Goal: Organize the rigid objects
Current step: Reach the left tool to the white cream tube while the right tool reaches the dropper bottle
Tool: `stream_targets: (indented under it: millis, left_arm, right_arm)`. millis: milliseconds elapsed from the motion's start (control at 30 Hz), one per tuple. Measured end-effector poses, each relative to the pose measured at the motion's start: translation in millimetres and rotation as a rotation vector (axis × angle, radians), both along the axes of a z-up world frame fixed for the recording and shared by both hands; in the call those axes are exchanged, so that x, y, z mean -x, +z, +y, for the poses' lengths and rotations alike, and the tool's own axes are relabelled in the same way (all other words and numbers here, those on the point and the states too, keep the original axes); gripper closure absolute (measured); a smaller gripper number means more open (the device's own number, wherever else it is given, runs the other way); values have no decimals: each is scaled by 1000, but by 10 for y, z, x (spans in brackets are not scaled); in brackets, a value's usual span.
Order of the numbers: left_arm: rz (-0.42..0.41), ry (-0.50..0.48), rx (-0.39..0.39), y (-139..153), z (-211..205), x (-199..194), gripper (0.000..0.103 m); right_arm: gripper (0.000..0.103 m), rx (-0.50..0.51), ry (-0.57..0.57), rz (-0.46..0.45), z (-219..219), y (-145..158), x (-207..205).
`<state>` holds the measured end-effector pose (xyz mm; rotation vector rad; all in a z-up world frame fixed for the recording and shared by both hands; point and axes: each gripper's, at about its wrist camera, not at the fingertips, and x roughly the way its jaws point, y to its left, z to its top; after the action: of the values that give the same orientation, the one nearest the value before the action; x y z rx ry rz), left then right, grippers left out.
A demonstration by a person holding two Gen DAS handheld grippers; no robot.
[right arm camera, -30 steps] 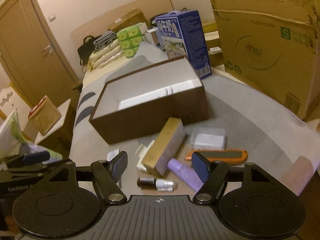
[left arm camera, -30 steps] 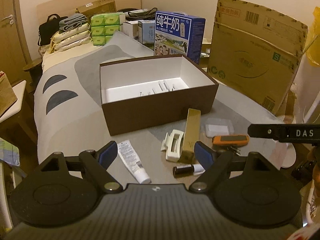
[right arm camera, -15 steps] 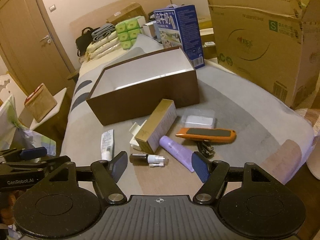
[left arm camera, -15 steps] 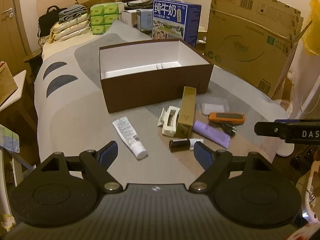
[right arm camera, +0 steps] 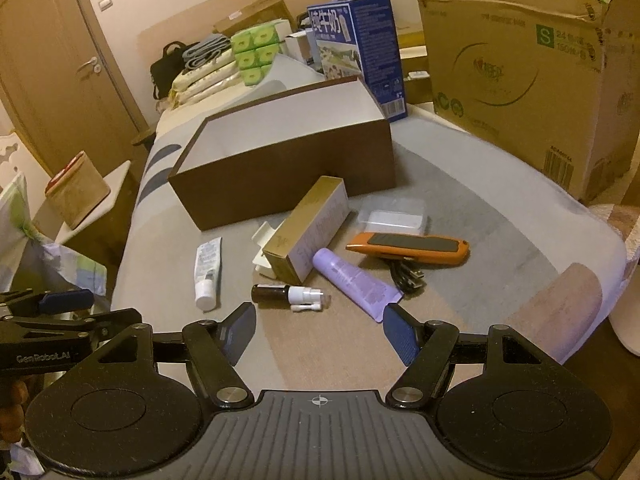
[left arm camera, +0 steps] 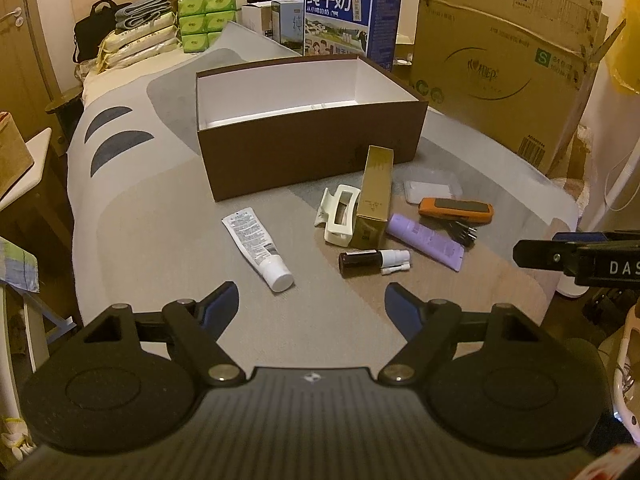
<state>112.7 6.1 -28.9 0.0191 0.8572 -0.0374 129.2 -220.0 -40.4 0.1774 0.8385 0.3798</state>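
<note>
An open brown box [left arm camera: 308, 158] with a white inside stands on the bed; it also shows in the right wrist view [right arm camera: 288, 172]. In front of it lie a white tube [left arm camera: 258, 248], a white clip [left arm camera: 338, 220], a gold carton [left arm camera: 374, 208], a dark spray bottle [left arm camera: 372, 261], a purple tube [left arm camera: 426, 240], an orange knife [left arm camera: 456, 210] and a clear case [left arm camera: 432, 191]. My left gripper [left arm camera: 312, 312] is open and empty, short of the items. My right gripper [right arm camera: 320, 330] is open and empty, just short of the spray bottle [right arm camera: 286, 294].
A blue milk carton [left arm camera: 352, 16] and a large cardboard box [left arm camera: 504, 64] stand behind the brown box. Green tissue packs [left arm camera: 204, 20] and bags lie at the far end. A black cable [right arm camera: 406, 276] lies by the knife. A side table [right arm camera: 88, 204] stands left.
Both grippers have pulled back from the items and risen, so more of the bed shows. Both stay open. The items have not moved.
</note>
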Motion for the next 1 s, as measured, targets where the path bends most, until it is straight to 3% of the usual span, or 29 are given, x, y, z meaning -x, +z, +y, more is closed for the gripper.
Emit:
stream_targets:
  millis: [533,1000]
  left_arm:
    - [65,29,-6,-382,26,-216,29]
    - [105,80,-7,-761,252,-546,29]
  right_arm:
    - [35,3,59,18,106,-400,-142]
    - [34,3,28,98,628,-905,-571]
